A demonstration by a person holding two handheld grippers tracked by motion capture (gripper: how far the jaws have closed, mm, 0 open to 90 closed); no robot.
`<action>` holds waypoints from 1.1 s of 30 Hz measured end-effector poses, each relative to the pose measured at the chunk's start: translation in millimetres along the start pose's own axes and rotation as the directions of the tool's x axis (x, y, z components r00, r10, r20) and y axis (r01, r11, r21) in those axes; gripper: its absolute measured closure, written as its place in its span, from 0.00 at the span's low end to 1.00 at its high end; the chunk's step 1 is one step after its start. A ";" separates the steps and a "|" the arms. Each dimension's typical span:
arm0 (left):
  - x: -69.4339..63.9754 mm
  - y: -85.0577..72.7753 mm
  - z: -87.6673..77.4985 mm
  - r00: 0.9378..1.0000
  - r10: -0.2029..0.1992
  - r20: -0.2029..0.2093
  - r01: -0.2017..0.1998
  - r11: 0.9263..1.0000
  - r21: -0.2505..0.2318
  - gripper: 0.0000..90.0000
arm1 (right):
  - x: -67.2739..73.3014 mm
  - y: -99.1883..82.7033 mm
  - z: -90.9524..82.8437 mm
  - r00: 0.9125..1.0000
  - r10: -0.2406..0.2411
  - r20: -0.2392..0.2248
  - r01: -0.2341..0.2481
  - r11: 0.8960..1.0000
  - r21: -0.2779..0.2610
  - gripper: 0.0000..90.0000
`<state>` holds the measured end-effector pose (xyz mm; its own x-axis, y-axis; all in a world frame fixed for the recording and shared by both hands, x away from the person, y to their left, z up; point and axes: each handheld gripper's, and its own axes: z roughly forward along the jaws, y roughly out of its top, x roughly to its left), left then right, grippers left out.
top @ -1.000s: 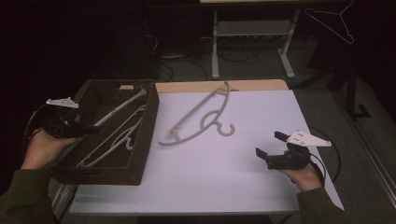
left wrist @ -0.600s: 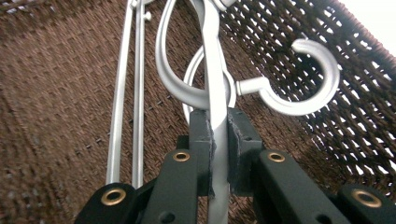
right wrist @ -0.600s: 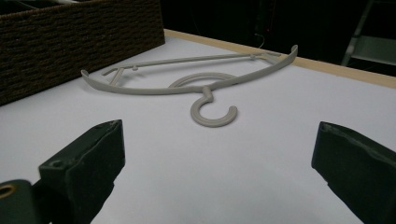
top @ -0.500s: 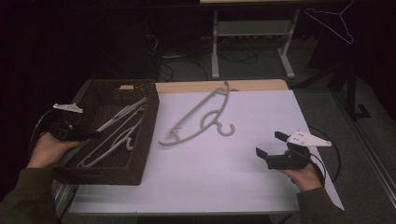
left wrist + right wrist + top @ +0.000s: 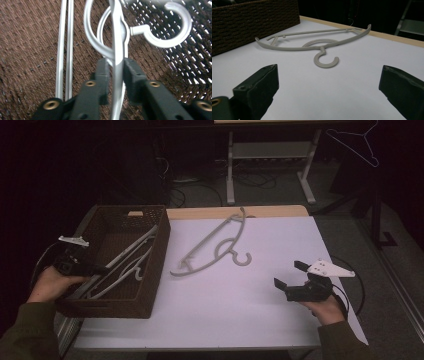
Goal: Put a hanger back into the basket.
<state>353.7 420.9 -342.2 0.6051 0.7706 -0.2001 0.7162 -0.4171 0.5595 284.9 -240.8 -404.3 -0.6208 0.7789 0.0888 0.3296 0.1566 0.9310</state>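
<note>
Down goes our left gripper (image 5: pixel 95 268) into the woven basket (image 5: pixel 155 265) at the desk's left edge, lower than a second ago, and its jaws have just been easing apart with the white hanger (image 5: pixel 117 45) between them. From the left gripper view we see the pads (image 5: pixel 131 72) flanking that hanger's thin bar just below the neck, with slivers of gap showing, so we read this as letting go rather than gripping. That hanger lies on the basket floor, its hook (image 5: pixel 172 27) toward the far wall. Our right gripper (image 5: pixel 295 276) hovers near the desk's right edge, jaws spread wide and empty, facing the grey hanger (image 5: pixel 215 249) that lies flat mid-desk, hook toward us. What could go wrong: if we lift the left gripper before the jaws clear, a pad could snag the bar and drag the hanger back up, or tilt it against the one beside it. On the right, that thin flat hanger offers little to pinch, and a shallow approach could just shove it across the smooth top. The count: two hangers in the basket, one on the desk, one basket, two grippers.
</note>
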 end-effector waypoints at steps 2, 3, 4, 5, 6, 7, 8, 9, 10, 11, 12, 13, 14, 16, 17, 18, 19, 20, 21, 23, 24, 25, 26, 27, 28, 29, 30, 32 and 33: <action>-0.3 0.1 -2.3 1.000 -0.005 0.000 0.005 1.000 -0.018 0.79 | 0.0 -0.1 0.0 1.000 0.000 0.000 0.000 1.000 0.001 0.03; -0.4 0.3 -3.1 1.000 -0.006 -0.001 0.006 1.000 -0.027 0.77 | 0.0 0.0 0.0 1.000 0.000 0.000 0.000 1.000 0.001 0.03; -0.7 0.7 -4.0 1.000 -0.009 0.002 0.010 0.999 -0.037 0.75 | 0.2 0.0 0.0 1.000 0.001 0.000 -0.001 1.000 0.000 0.03; -1.3 1.3 -4.6 1.000 -0.013 0.002 0.013 0.999 -0.046 0.72 | 0.3 0.1 0.0 1.000 0.000 0.000 0.000 1.000 0.000 0.03; -1.6 2.0 -5.5 1.000 -0.010 -0.003 0.010 0.999 -0.053 0.70 | 0.4 0.2 0.0 1.000 -0.002 0.000 0.002 1.000 -0.002 0.03; -2.3 2.8 -5.9 1.000 -0.015 -0.001 0.015 0.998 -0.066 0.68 | 0.4 0.1 0.0 1.000 -0.002 -0.001 0.002 1.000 -0.001 0.03; -3.4 3.9 -6.7 1.000 -0.017 0.000 0.017 0.997 -0.078 0.65 | 0.4 0.1 -0.1 1.000 -0.001 0.000 0.001 1.000 0.000 0.03; -4.6 5.2 -7.1 1.000 -0.018 0.001 0.018 0.996 -0.090 0.62 | 0.2 0.2 -0.2 1.000 0.000 0.000 0.000 1.000 -0.002 0.03; -6.4 6.5 -7.6 1.000 -0.020 0.002 0.020 0.995 -0.102 0.58 | 0.2 0.3 -0.5 1.000 0.000 0.001 0.000 1.000 -0.003 0.03; -8.2 8.0 -8.0 1.000 -0.020 0.001 0.020 0.993 -0.116 0.56 | 0.2 0.5 -0.7 1.000 0.000 0.001 0.000 1.000 -0.003 0.03; -10.0 9.8 -8.6 1.000 -0.018 0.003 0.018 0.992 -0.126 0.53 | 0.2 0.5 -0.8 1.000 0.000 0.001 0.000 1.000 -0.003 0.03; -11.8 10.9 -8.7 1.000 -0.018 0.006 0.019 0.990 -0.136 0.52 | 0.2 0.5 -0.9 1.000 0.000 0.001 0.000 1.000 -0.003 0.03; -14.1 12.7 -8.8 1.000 -0.013 0.004 0.013 0.988 -0.153 0.50 | 0.2 0.5 -0.9 1.000 0.000 0.001 0.000 1.000 -0.002 0.03; -19.9 16.8 -9.1 1.000 -0.004 0.004 0.005 0.985 -0.174 0.45 | 0.3 0.6 -1.1 1.000 -0.001 0.002 0.001 1.000 -0.002 0.03; -23.2 19.0 -9.1 1.000 -0.005 0.008 0.006 0.982 -0.188 0.44 | 0.3 0.7 -1.3 1.000 0.000 0.001 0.000 1.000 -0.002 0.03; -27.1 21.9 -9.7 1.000 0.001 0.010 0.001 0.979 -0.202 0.41 | 0.2 0.7 -1.4 1.000 0.000 0.001 0.000 1.000 -0.003 0.03; -30.4 24.3 -10.3 1.000 0.003 0.014 0.000 0.977 -0.214 0.40 | 0.1 0.7 -1.5 1.000 0.002 0.000 -0.002 1.000 -0.003 0.03; -33.6 26.6 -10.7 1.000 0.007 0.016 -0.003 0.973 -0.230 0.39 | 0.2 0.8 -1.7 1.000 0.004 0.000 -0.004 1.000 -0.004 0.03; -36.9 28.8 -10.7 1.000 0.012 0.020 -0.007 0.969 -0.246 0.36 | -0.1 0.9 -1.7 1.000 -0.001 -0.001 0.001 1.000 -0.007 0.03; -43.1 32.7 -9.7 1.000 0.024 0.020 -0.018 0.965 -0.260 0.32 | 0.0 1.0 -1.9 1.000 -0.001 -0.001 0.001 1.000 -0.008 0.03; -47.5 35.5 -8.6 0.999 0.032 0.018 -0.026 0.963 -0.267 0.29 | 0.0 1.0 -1.9 1.000 -0.001 -0.001 0.001 1.000 -0.008 0.03; -51.3 37.6 -7.7 0.999 0.032 0.019 -0.026 0.961 -0.275 0.28 | 0.0 1.0 -1.9 1.000 -0.001 -0.002 0.001 1.000 -0.009 0.03; -55.4 40.4 -6.4 0.999 0.036 0.015 -0.031 0.958 -0.285 0.26 | 0.0 1.1 -1.9 1.000 -0.001 -0.002 0.001 1.000 -0.009 0.03; -57.4 42.1 -5.5 0.999 0.041 0.017 -0.034 0.957 -0.289 0.23 | 0.0 1.1 -1.9 1.000 -0.001 -0.002 0.001 1.000 -0.008 0.03; -61.2 44.8 -4.1 0.999 0.044 0.019 -0.036 0.955 -0.295 0.22 | 0.0 1.2 -1.8 1.000 -0.003 -0.002 0.003 1.000 -0.009 0.03; -63.7 46.6 -3.3 0.999 0.048 0.017 -0.041 0.954 -0.297 0.21 | 0.1 1.2 -1.8 1.000 -0.003 -0.002 0.003 1.000 -0.009 0.03; -67.3 48.9 -2.0 0.998 0.055 0.019 -0.047 0.952 -0.303 0.20 | 0.2 1.2 -1.7 1.000 -0.004 -0.002 0.004 1.000 -0.009 0.03; -74.9 53.4 0.4 0.997 0.066 0.026 -0.054 0.948 -0.315 0.19 | 0.1 1.2 -1.8 1.000 -0.003 -0.003 0.003 1.000 -0.009 0.03; -78.7 55.8 1.4 0.997 0.074 0.028 -0.061 0.947 -0.316 0.19 | 0.0 1.2 -1.9 1.000 -0.003 -0.003 0.003 1.000 -0.010 0.03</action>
<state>346.5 336.4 -296.4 0.6657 0.7240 -0.1809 0.5310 -0.2893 0.7964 283.9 -241.8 -402.5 -0.6237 0.7768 0.0873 0.3208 0.1525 0.9348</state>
